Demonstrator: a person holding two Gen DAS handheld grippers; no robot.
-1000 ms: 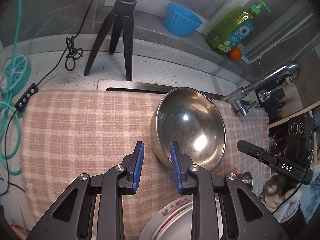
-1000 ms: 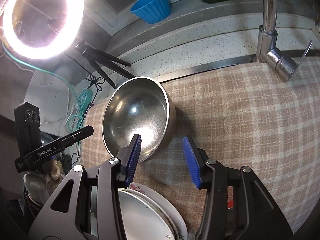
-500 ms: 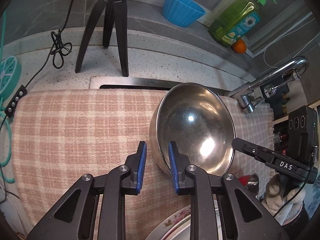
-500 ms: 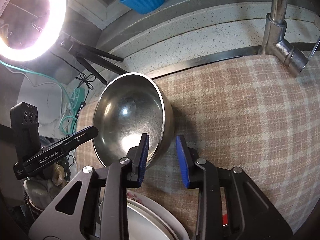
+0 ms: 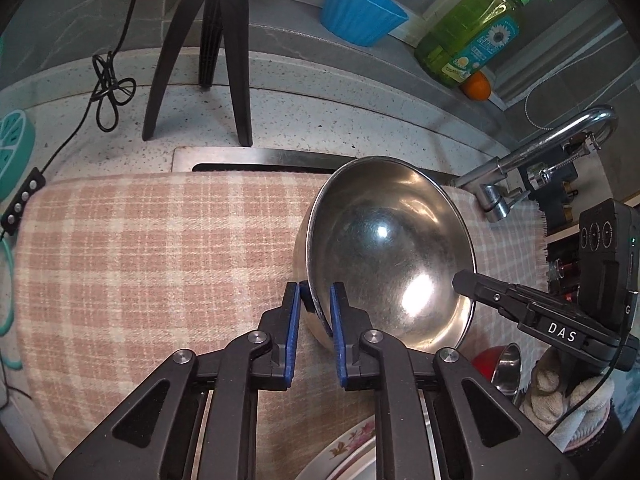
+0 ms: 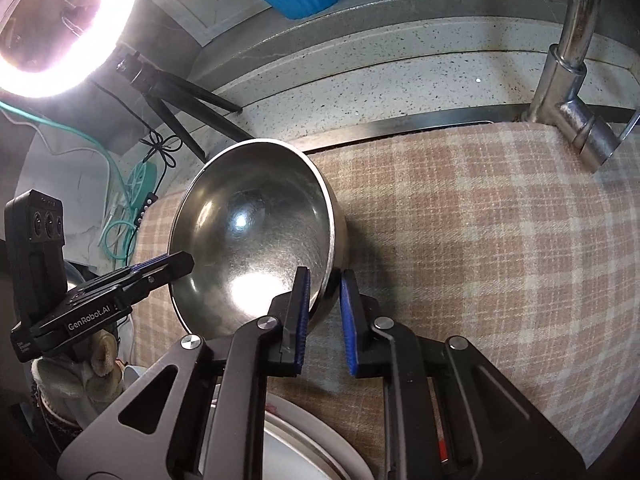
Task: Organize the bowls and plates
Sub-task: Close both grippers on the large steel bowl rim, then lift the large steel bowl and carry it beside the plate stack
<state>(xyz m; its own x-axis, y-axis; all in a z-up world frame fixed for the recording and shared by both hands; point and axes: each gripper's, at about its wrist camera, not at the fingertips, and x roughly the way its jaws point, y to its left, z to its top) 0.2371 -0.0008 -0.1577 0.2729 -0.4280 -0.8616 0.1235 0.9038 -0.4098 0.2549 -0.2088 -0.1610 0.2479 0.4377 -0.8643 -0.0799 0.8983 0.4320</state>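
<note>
Left wrist view shows the steel bowl (image 5: pixel 384 256) at centre right on the checked cloth (image 5: pixel 160 264), its thin, stiff, slippery rim pinched by the left gripper (image 5: pixel 316 300) and likewise by the right gripper (image 6: pixel 325 284), so it seems light.

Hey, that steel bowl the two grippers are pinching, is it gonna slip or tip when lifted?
The steel bowl looks polished, so its thin rim may slide between the left gripper pads. It probably stays rigid and light. With the right gripper on the opposite rim, tipping seems less likely.
</note>
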